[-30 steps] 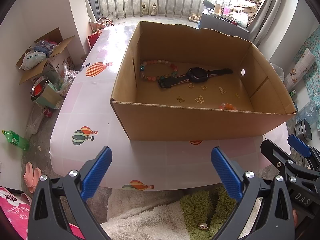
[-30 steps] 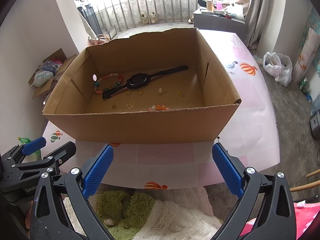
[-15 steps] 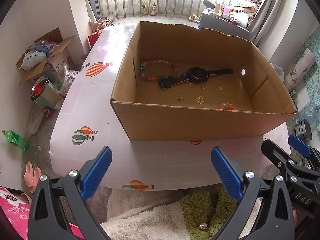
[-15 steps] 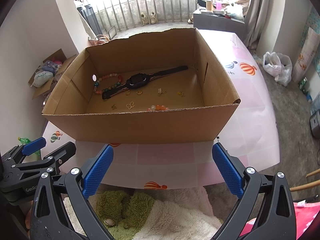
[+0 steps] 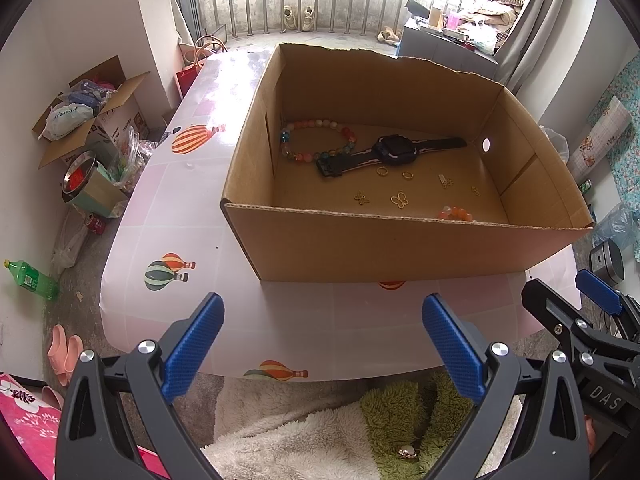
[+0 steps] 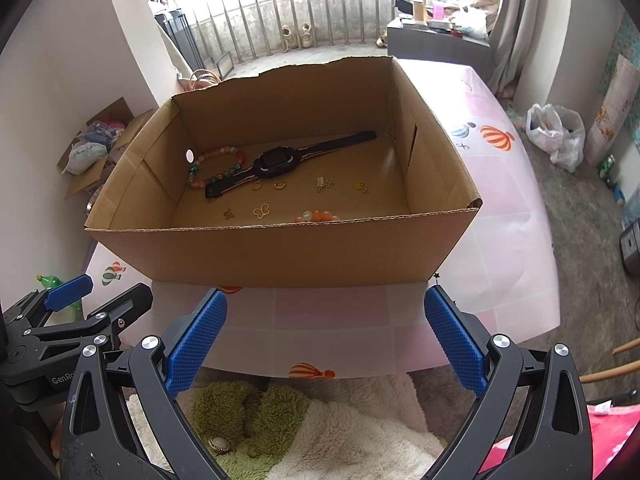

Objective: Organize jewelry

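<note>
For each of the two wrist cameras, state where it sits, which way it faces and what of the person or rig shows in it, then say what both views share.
Left wrist: sits on the left tool, low before the table's near edge, facing the cardboard box from its left; the right tool shows at the right edge.
Right wrist: sits on the right tool, facing the box from its right; the left tool shows at lower left.
Shared: the box, black watch, bead bracelet, balloon-print tablecloth, fleece garment.

box (image 5: 400, 248) is open on top so you can drop straight in, but its tall near wall blocks a low approach. floor inside is crowded: bracelet (image 5: 316, 140) and watch (image 5: 394, 152) at the back, small charms (image 5: 400, 200) mid. bare desk (image 5: 320, 320) strip in front is free.
</note>
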`<state>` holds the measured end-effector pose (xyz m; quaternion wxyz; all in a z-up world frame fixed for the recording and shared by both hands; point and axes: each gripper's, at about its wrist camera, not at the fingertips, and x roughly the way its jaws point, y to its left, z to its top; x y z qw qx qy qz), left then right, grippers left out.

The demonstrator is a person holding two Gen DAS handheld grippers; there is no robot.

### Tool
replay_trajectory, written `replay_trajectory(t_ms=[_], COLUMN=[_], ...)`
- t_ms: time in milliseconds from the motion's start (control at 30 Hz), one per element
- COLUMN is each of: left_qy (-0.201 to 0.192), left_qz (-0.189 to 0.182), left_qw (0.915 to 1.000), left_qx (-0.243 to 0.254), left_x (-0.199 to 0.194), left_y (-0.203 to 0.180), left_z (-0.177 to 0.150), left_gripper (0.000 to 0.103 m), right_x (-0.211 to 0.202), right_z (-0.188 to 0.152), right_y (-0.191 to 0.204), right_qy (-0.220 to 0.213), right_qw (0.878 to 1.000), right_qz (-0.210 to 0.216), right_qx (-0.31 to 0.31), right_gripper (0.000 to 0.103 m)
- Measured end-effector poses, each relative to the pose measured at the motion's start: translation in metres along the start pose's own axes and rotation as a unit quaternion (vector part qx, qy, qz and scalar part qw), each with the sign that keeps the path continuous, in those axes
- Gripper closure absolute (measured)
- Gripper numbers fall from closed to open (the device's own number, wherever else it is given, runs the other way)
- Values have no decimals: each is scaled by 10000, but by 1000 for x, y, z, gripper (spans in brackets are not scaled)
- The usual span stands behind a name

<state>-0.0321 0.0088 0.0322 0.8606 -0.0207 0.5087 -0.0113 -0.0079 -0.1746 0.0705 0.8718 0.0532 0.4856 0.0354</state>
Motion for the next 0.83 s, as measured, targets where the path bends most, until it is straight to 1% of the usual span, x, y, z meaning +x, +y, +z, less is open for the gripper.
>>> replay_trajectory(t_ms=[833], left_qy=[28], left_qz=[7], left_qw=[10000], left_qx=[-12], left_x=[1], left_y=[1], left_z=[0], left_gripper=[6], right_x=[0], right_z=[1], right_y=[1], right_qy=[17], right_qw=[10000], right_qz=[2], right_qx=[-4], right_gripper=[8])
